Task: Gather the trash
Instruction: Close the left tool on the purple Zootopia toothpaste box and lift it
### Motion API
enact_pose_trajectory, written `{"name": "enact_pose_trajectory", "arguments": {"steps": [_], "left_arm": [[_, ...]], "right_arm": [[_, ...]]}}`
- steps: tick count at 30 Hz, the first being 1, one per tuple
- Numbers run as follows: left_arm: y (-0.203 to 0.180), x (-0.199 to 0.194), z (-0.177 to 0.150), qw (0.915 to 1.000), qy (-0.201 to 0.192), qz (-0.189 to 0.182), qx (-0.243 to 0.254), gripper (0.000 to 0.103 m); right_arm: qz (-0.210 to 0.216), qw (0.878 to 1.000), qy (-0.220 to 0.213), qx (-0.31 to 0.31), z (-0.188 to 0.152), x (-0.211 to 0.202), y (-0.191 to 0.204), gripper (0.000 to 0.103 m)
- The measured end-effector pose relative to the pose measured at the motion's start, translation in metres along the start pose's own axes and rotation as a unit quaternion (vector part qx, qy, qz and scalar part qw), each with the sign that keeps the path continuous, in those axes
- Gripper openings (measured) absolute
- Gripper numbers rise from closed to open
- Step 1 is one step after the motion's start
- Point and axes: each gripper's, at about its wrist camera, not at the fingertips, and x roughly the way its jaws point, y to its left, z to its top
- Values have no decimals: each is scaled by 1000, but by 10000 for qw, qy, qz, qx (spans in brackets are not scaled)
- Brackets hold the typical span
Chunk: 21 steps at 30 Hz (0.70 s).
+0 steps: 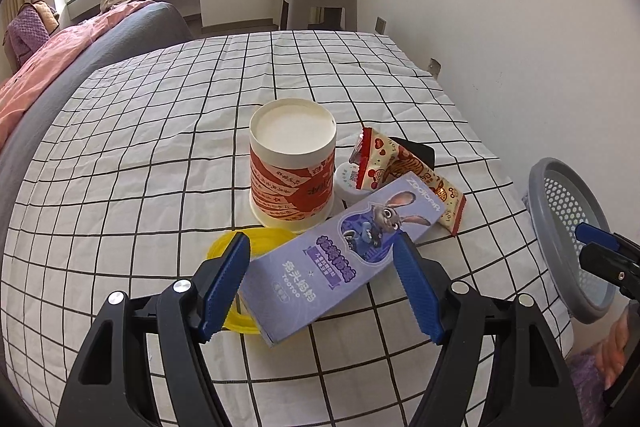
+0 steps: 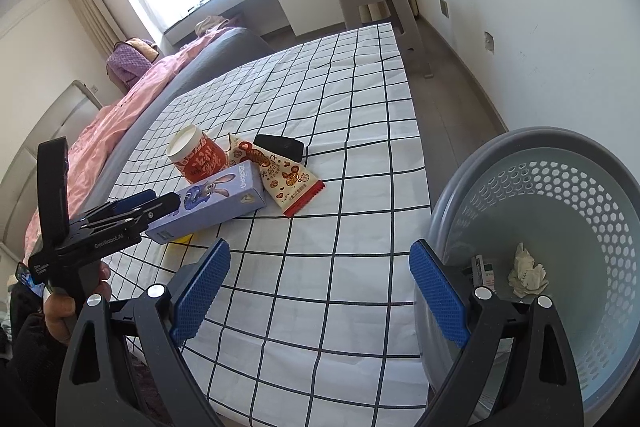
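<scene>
checked white sheet on the bed carries the trash. grey perforated plastic basket off its edge w/ crumpled tissue inside. upside-down paper cup, purple box over yellow lid, snack wrapper. left gripper fingers apart, straddling box; right gripper apart by basket rim.

Purple box is covering most of yellow lid & small white cap; basket is running off right edge
</scene>
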Motion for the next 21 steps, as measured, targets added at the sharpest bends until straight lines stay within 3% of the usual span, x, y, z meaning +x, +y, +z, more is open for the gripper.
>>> {"name": "enact_pose_trajectory", "arguments": {"steps": [10, 21], "left_arm": [[-7, 12, -10, 9993, 280, -248, 32, 71], [-48, -2, -44, 9972, 384, -598, 223, 71]], "right_arm": [[50, 10000, 11, 20, 2, 0, -3, 89], [28, 9999, -94, 98, 0, -12, -9, 89]]}}
